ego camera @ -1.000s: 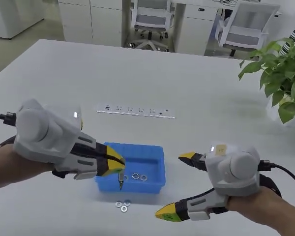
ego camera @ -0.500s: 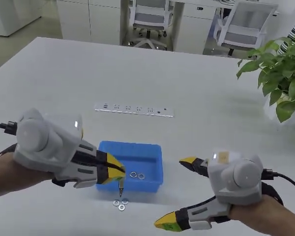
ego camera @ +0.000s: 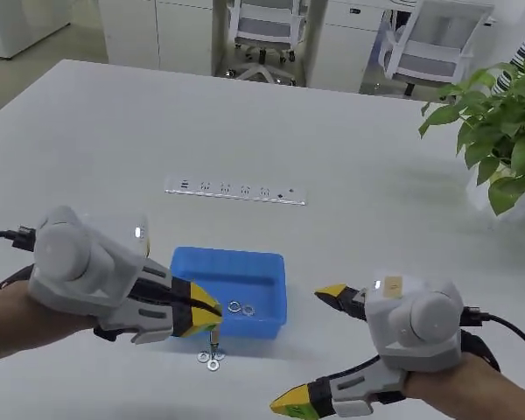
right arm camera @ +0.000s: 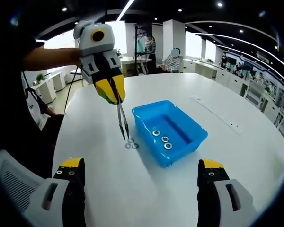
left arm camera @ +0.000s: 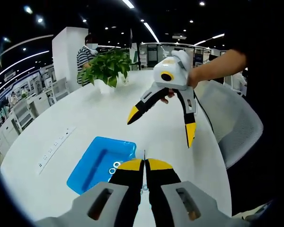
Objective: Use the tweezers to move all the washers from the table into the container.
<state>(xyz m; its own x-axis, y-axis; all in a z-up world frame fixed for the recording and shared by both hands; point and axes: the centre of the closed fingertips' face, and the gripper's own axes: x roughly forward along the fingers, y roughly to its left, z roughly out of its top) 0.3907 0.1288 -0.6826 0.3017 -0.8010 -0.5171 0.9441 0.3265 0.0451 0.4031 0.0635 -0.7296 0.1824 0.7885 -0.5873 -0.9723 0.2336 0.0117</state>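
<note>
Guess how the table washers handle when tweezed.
Washers look thin, flat, shiny metal: probably light but slippery, hard to get under on the smooth table. They lie clustered, so the tweezers may nudge neighbours. Flat, so unlikely to roll.

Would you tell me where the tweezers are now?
In the head view, lower left, the tweezers hang from the left claw, tips at the loose washers beside the blue container.

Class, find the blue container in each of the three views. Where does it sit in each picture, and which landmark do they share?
Head view: blue container, lower centre.
Left gripper view: container, lower left.
Right gripper view: container, centre.
Shared landmark: white power strip on the table near it.
</note>
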